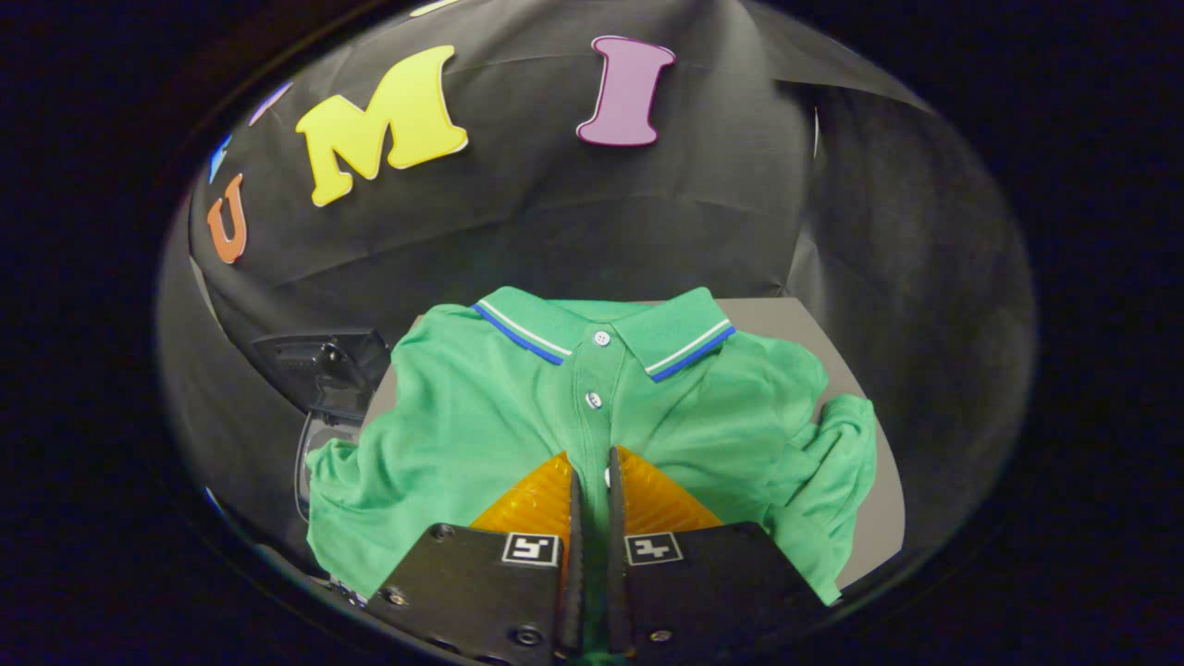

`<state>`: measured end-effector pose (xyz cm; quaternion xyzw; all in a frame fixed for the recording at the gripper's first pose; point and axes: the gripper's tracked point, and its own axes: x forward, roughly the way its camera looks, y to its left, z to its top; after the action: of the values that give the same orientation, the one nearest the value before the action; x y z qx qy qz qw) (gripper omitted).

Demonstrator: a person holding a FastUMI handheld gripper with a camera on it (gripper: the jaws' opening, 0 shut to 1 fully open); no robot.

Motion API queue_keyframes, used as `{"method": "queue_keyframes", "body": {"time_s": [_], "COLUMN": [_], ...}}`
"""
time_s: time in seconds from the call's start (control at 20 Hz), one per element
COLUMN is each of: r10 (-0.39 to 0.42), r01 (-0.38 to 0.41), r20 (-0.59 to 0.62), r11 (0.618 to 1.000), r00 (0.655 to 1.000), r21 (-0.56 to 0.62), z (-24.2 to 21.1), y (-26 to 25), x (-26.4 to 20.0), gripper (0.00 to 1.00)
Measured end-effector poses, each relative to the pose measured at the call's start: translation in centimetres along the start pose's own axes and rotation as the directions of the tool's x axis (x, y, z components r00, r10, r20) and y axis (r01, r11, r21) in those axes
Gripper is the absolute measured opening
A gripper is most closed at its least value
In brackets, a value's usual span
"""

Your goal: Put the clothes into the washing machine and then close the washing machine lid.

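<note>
Lying spread across the grey tabletop (pixel 837 333) is a green shirt (pixel 462 407), front side up, its collar (pixel 601 328) at the far end toward the black cloth wall; the collar carries white and blue stripes along its edge; a row of small white buttons (pixel 601 339) runs down the placket toward the tongs (pixel 592 481); one sleeve is bunched at the right edge of the tabletop, the other drapes off to the left. The tongs sit low over the lower middle of the shirt, along the button line; their two fingers (pixel 536 499) are drawn almost together, with only a thin slit between them, and a strip of green cloth shows in that slit; from here it looks as though they are clenched on a fold of the shirt, both fingers pressing the fabric. To the left of the shirt, past its draped sleeve, stands a dark washer (pixel 324 370) with its lid up; part of a clear, rounded rim shows below the lid; the shirt is on the tabletop, outside the washer.
</note>
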<state>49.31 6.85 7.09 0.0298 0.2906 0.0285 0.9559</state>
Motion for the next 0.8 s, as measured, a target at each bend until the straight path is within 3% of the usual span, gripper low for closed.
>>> {"method": "queue_keyframes", "body": {"time_s": [0.35,0.8], "r10": [0.043,0.165], "r01": [-0.047,-0.194], "r20": [0.053,0.233], "r11": [0.996,0.975], "r00": [0.998,0.958], "r21": [0.075,0.105], "z": [0.1,3.2], "y": [0.9,5.6], "x": [-1.5,-9.1], "gripper": [0.07,0.07]}}
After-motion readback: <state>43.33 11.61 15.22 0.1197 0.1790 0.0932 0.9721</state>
